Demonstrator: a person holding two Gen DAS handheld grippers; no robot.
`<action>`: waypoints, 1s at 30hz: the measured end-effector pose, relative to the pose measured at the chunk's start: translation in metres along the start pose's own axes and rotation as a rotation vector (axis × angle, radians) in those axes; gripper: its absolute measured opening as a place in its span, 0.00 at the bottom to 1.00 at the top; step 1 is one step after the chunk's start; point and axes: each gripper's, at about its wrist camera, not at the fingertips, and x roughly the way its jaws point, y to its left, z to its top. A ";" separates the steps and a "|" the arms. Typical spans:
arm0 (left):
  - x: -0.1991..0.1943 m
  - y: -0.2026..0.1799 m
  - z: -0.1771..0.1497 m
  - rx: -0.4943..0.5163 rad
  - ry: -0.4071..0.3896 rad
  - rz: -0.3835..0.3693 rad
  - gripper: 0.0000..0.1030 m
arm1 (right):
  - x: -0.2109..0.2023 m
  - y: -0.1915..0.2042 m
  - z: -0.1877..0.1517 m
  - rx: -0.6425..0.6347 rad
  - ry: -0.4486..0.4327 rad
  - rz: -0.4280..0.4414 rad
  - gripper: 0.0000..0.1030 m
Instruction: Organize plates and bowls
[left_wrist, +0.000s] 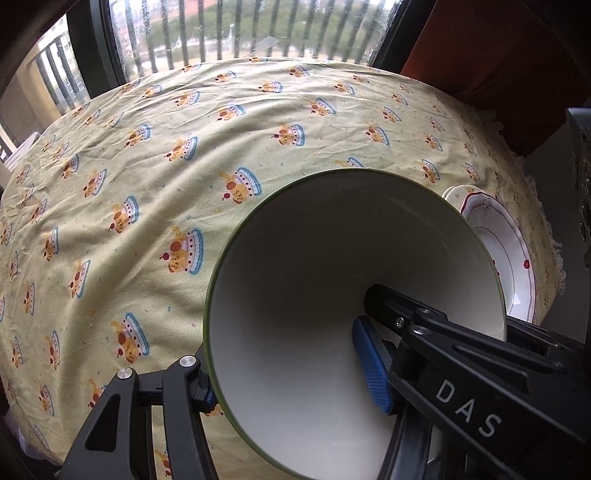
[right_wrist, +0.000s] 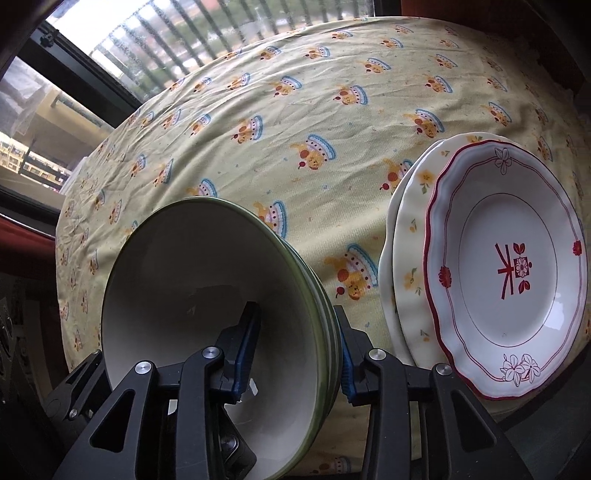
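- Inspecting the right tongs first: one blue pad sits inside the uppermost bowl, the other stands against the outside of the stack of bowls.
- The nested walls lie between the two fingers. The jaws are drawn in to a moderate gap and appear clamped on those walls.
- The stack shows several green rims, one inside another. It is at the near edge of the table, left of centre in the right wrist view.
- Left tongs: they straddle the near wall of the top bowl, with the outer finger just beside the green rim.
- The inner blue pad hangs inside the white hollow, apart from the wall. The jaws stand about half parted and no grip is evident.
- Whether the outer pad touches the bowl cannot be told.
- A stack of plates lies to the right of the bowls, near them but not touching.
- The red-rimmed plate with a red mark at its centre is on top. A yellow floral plate lies under it, and a cream rim shows below that.
- In the left wrist view the plates are partly hidden behind the bowl's far rim.
- Both stacks rest on a pale yellow tablecloth printed with cakes, which is creased.
- A barred window runs beyond the far edge of the table.
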 end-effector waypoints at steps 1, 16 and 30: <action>-0.002 0.002 0.000 0.013 -0.004 -0.003 0.59 | -0.001 0.002 -0.001 0.016 -0.005 -0.011 0.40; -0.033 0.008 0.001 0.058 -0.035 -0.005 0.59 | -0.029 0.023 -0.012 0.071 -0.065 -0.016 0.41; -0.046 -0.050 0.002 -0.040 -0.089 0.039 0.59 | -0.061 -0.021 0.000 -0.042 -0.070 0.024 0.41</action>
